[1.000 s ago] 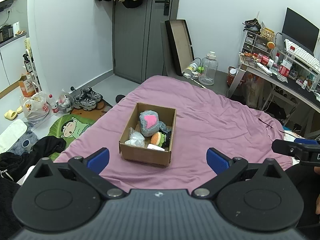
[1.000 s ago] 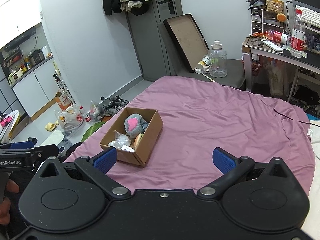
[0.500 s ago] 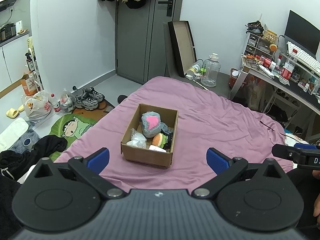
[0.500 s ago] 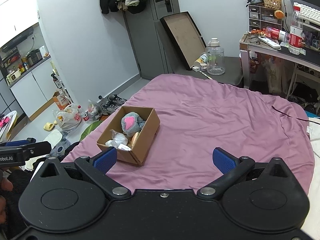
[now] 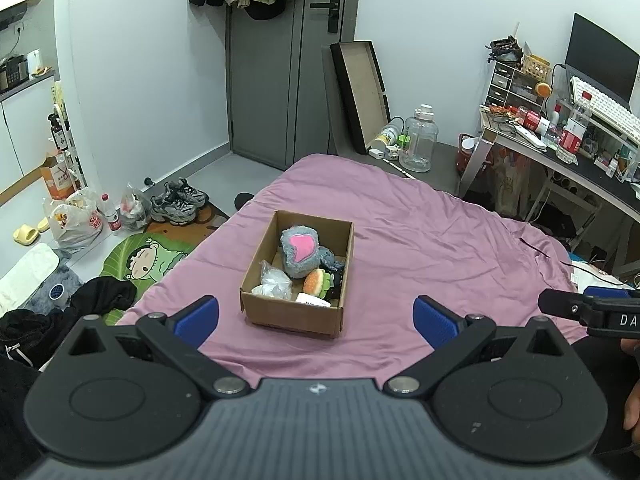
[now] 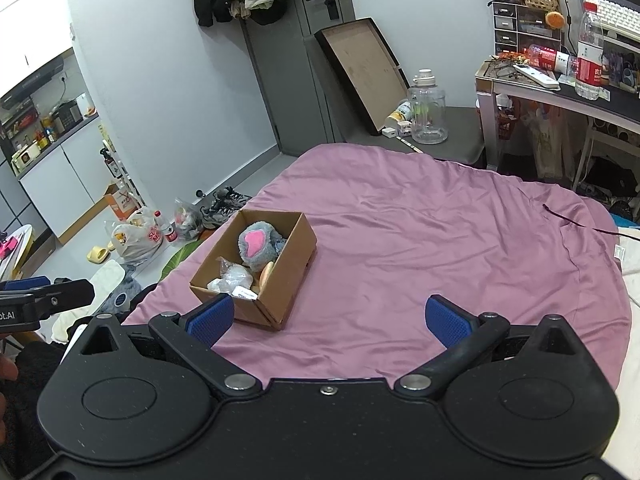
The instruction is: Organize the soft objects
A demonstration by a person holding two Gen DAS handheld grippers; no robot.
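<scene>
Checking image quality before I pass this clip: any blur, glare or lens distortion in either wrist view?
Left wrist view: sharp and evenly lit, cardboard box crisp; fisheye bends the door and darkens the corners. Right wrist view: equally sharp, mild sheen on the purple bedspread, walls lean strongly, no motion blur.

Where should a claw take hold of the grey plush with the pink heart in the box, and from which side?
Probably from above: the cardboard box walls block its sides. Pinch the grey plush across its fluffy top; it rises highest among the box's contents.
</scene>
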